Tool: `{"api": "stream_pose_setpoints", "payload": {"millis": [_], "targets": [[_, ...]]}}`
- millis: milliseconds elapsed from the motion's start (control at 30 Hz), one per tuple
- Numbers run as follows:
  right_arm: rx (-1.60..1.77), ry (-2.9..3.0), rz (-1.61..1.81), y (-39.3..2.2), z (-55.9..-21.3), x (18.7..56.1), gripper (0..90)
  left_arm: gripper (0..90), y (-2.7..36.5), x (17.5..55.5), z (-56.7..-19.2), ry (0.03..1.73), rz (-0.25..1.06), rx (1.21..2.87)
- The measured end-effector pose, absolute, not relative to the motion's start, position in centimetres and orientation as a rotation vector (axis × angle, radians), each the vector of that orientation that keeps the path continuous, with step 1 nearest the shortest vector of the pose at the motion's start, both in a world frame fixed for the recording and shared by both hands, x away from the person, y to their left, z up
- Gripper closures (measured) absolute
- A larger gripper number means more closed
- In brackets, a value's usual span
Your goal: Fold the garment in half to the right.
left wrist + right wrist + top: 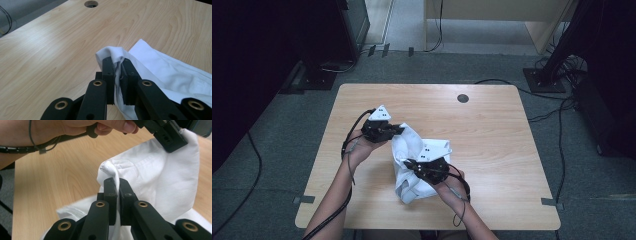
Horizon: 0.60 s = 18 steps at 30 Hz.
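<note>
White shirt [412,165], light, limp cotton, is sagging between left gripper [119,65] and right gripper [117,185], both pinching bunched edge folds, likely the soundest holds.

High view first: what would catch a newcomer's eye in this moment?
The white cloth, bunched near the middle of the wooden table, stands out against the dim room. Both hand-held grippers are clamped on it: the left hand-held gripper pinches a fold at the cloth's far edge, and the right hand-held gripper pinches another fold nearer the person. A round hole sits near the table's far edge.
</note>
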State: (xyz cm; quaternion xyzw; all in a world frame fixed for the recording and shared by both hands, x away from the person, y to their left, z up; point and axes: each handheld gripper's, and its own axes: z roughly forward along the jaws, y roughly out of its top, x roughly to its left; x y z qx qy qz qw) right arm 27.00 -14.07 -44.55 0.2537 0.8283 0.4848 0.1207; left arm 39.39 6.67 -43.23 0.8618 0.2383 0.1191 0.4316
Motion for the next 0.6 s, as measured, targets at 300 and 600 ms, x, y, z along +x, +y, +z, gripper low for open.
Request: {"api": "stream_pose_setpoints", "payload": {"millis": [300,600], "targets": [[0.776,2.466,1.312,-15.7,-46.2,27.4,88.6,83.5,4.5,39.9,-45.8,0.585,0.275,2.144],[0.789,2.525,1.225,-16.9,-48.3,27.7,88.4,83.2,3.1,40.0,-47.3,0.556,0.264,2.148]]}}
